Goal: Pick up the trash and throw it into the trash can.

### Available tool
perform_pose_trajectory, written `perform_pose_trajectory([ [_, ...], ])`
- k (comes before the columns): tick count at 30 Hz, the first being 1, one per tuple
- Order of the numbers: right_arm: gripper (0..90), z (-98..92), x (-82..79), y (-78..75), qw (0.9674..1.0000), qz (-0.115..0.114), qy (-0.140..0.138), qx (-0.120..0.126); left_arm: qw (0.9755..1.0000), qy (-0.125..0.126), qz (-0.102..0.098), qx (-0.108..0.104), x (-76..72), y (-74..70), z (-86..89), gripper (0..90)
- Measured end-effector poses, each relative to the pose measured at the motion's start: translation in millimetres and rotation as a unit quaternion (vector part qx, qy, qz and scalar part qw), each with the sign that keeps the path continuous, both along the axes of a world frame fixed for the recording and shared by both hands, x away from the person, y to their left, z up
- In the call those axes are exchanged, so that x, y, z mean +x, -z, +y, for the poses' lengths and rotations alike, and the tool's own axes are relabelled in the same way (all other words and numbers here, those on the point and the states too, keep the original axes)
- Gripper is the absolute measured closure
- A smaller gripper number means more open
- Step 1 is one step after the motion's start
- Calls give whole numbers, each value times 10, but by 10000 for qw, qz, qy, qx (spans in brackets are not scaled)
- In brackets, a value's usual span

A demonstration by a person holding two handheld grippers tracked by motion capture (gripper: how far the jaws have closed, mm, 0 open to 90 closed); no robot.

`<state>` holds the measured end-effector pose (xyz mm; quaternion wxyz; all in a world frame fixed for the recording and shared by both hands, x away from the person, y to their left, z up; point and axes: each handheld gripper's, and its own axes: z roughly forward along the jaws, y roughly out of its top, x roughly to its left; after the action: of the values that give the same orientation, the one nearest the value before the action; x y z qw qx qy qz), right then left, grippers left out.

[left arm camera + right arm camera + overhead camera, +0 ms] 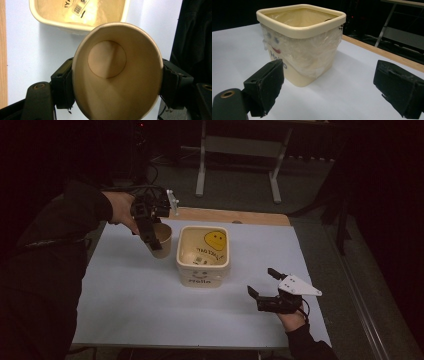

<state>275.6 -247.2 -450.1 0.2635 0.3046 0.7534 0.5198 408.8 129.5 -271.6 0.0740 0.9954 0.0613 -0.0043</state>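
Observation:
My left gripper [156,241] is shut on a brown paper cup [162,240], held above the table just left of the cream bin [202,279]. In the left gripper view the cup [117,72] is empty, its mouth squeezed oval between the two black pads [63,88], and the bin rim [50,21] lies beyond it. The bin has a clear liner and a yellow smiley inside. My right gripper [264,282] rests low at the table's right front, open, with nothing between its pads [265,85]. It faces the bin [304,50].
The white table top [130,305] has a wooden strip [235,215] along its far edge. A metal table frame [240,155] stands on the floor behind. A dark sleeve [50,245] covers the left side.

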Motion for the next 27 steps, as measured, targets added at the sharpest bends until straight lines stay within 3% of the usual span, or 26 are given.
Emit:
perform_pose_trajectory([
  [15, 95, -5, -2, 5, 10000, 21, -13, 13, 9997, 205, -89, -66, 54, -139, -276, 277],
  [27, 95, -15, -2, 10, 10000, 15, -22, 3, 9994, 337, -41, -48, 135, -125, -469, 277],
])
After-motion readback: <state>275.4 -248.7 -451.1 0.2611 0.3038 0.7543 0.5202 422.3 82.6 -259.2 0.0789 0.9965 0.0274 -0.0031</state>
